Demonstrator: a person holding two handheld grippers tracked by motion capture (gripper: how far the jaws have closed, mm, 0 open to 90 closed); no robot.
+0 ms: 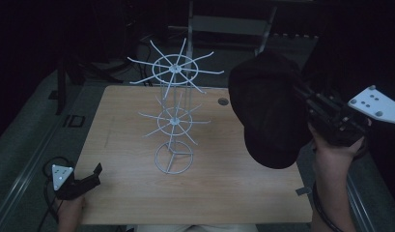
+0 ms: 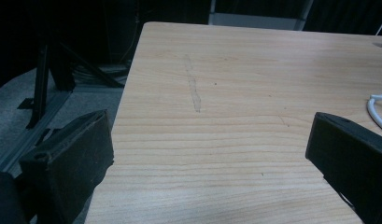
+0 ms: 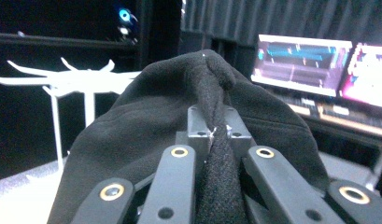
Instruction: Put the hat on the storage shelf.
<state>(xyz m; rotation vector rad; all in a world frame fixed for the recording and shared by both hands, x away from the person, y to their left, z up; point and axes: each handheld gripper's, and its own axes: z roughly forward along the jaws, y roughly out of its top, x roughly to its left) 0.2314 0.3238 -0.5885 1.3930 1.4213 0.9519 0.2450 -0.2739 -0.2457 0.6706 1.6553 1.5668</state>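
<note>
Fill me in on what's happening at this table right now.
A person works with a gripper in each hand. The right gripper is shut on a black cap, held in the air right of a white wire rack standing on the wooden table. The left gripper rests open and empty at the table's near left corner.

One wooden table (image 1: 137, 203). One white wire rack (image 1: 174, 118) with two spoked tiers, standing at centre. One black hat (image 1: 267, 111) at three o'clock. Two handheld grippers: left gripper (image 1: 91, 175) at seven o'clock, right gripper (image 1: 301, 92) at three o'clock. Two lit monitors (image 3: 303, 63) in the right gripper view.
</note>
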